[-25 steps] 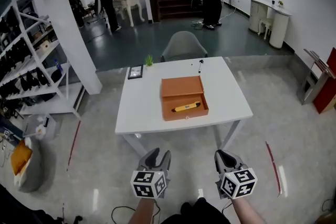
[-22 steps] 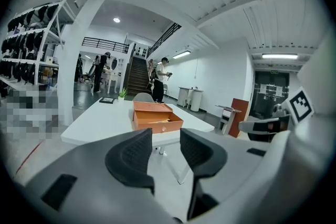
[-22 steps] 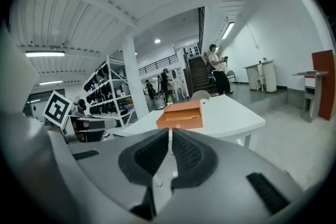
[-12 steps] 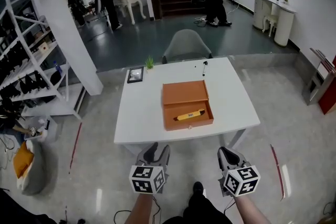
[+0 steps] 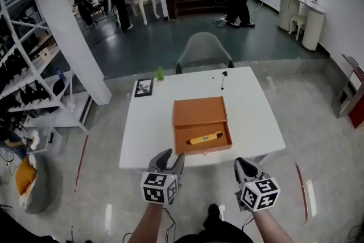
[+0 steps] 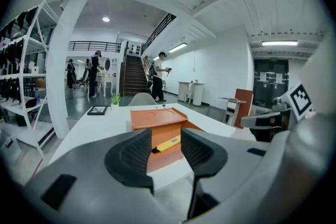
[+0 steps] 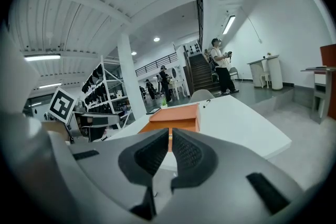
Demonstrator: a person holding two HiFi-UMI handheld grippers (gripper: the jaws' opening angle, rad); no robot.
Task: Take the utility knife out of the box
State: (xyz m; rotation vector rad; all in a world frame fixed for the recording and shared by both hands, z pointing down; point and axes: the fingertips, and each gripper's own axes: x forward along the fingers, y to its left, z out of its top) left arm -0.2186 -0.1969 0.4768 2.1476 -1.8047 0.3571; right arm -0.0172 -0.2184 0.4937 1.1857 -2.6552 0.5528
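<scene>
**Both grippers before the table, knife lies in the open box**

I see the white table [image 5: 148, 128] in the middle of the frame, with a grey chair [image 5: 203, 49] behind its far edge. The orange box [image 5: 198, 111] stands open at the table centre, its lid laid back to the far side. Its low front wall is between my grippers and the knife.

The left gripper [image 5: 170, 159] at bottom centre has its jaws wide apart and holds nothing. The right gripper [image 5: 242, 165] beside it is closed and empty.

A picture frame [image 5: 144, 87], a small plant [image 5: 160, 73] and a black pen [image 5: 223, 79] lie near the far edge.

The yellow utility knife [image 5: 206, 137] rests in the box tray. Its long axis runs from lower left to upper right. Which end is the blade I cannot tell.
</scene>
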